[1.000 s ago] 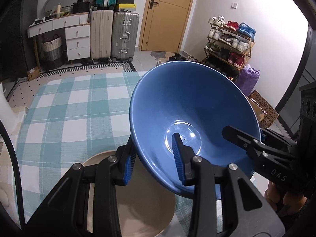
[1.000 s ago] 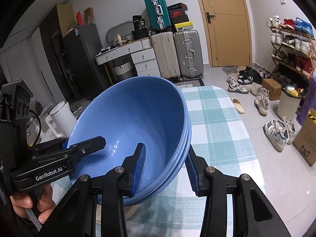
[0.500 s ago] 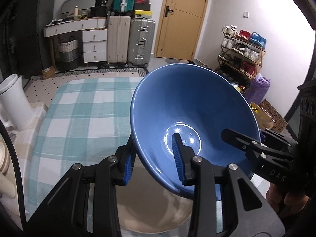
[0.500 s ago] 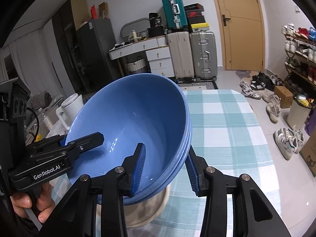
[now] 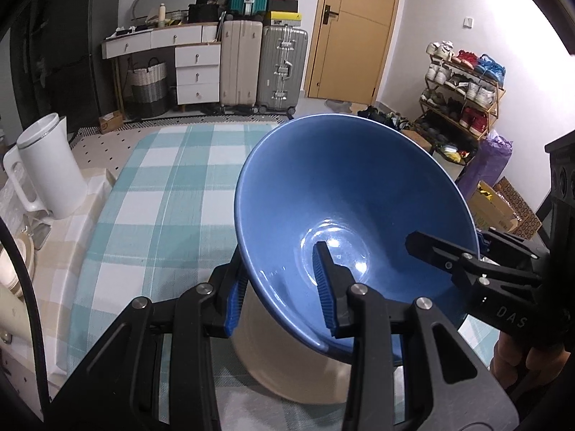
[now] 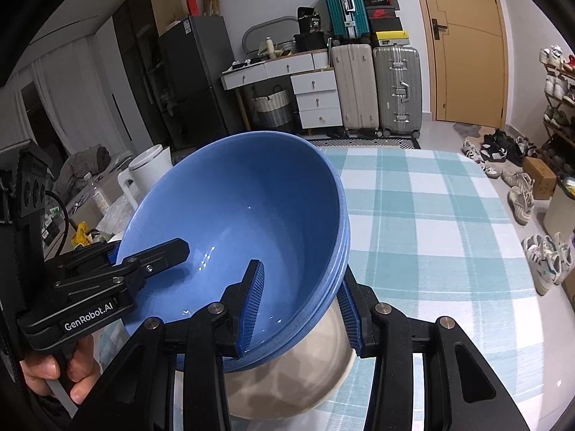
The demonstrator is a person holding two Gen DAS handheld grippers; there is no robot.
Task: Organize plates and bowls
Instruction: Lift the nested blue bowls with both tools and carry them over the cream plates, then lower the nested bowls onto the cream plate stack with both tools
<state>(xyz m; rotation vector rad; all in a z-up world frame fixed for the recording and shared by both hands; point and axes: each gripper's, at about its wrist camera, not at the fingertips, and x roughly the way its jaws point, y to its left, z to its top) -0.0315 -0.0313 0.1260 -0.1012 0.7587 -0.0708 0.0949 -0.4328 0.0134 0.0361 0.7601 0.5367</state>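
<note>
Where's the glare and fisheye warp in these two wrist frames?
Left wrist: specular spots on the blue bowl floor, door frame bowed, black vignette corners. Right wrist: small highlights low in the bowl, suitcases lean from distortion, cloth evenly lit; both sharp, no motion blur.

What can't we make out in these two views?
- Cream bowl: inside hidden by the blue bowls, both views.
- Blue bowl count: nested rims show only in the right view; number unclear.
- Plates: left view's edge cuts off cream dishes.
</note>
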